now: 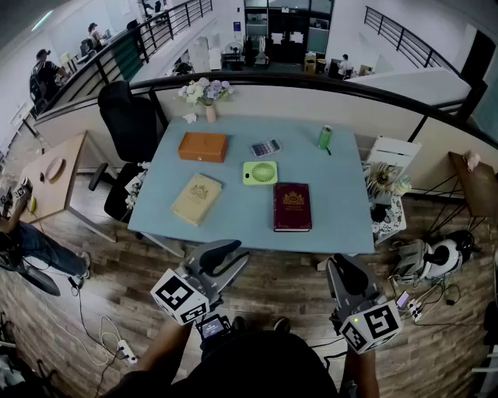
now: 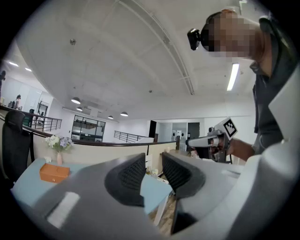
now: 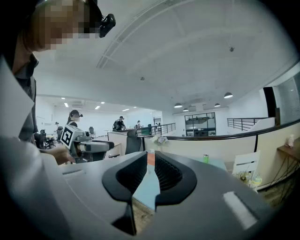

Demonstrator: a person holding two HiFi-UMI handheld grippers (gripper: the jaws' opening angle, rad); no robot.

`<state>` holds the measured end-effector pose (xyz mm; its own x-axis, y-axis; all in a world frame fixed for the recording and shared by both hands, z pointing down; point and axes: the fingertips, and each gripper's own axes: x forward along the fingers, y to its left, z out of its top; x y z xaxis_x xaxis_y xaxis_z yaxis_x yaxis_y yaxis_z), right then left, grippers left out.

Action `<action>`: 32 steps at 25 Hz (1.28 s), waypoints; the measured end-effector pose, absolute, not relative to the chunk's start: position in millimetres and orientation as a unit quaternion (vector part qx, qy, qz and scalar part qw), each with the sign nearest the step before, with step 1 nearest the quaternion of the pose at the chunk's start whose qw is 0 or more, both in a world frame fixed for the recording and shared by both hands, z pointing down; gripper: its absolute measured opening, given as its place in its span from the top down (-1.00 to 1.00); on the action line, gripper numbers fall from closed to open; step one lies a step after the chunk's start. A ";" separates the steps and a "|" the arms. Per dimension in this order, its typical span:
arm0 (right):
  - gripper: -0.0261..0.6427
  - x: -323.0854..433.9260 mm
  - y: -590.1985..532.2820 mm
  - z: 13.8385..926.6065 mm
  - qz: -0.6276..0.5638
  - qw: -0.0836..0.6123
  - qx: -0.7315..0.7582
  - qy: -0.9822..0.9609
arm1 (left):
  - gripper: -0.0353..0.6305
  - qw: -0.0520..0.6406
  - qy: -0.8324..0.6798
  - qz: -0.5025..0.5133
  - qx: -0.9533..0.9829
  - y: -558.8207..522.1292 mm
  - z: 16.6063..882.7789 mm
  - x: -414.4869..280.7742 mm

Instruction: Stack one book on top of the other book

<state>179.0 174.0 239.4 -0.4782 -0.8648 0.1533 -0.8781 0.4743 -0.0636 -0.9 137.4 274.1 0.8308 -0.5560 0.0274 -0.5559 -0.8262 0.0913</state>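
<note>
An open-plan office on an upper gallery level is shown. A light-blue table (image 1: 334, 202) is set at the centre, with a black swivel chair (image 1: 128, 116) at 10 o'clock and a calculator (image 1: 265, 148) laid on it. A low partition wall (image 1: 327, 97) is seen at 12 o'clock. Beyond it, at 11 o'clock, black railings (image 1: 167, 23) and people (image 1: 43, 70) at desks are seen. Round ceiling lights (image 2: 76, 100) are shown in the left gripper view. A power strip (image 1: 123, 355) is laid on the wood floor (image 1: 272, 288) at 7 o'clock.
</note>
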 end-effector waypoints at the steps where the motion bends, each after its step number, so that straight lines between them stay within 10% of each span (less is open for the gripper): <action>1: 0.82 176.9 174.2 240.1 0.067 0.050 0.509 -0.857 | 0.38 0.048 -0.291 0.000 0.956 137.2 274.8 -3.0; 32: 0.82 112.3 199.0 242.9 0.077 0.039 0.558 -0.825 | 0.38 0.071 -0.246 -0.015 0.967 161.2 301.4 -70.3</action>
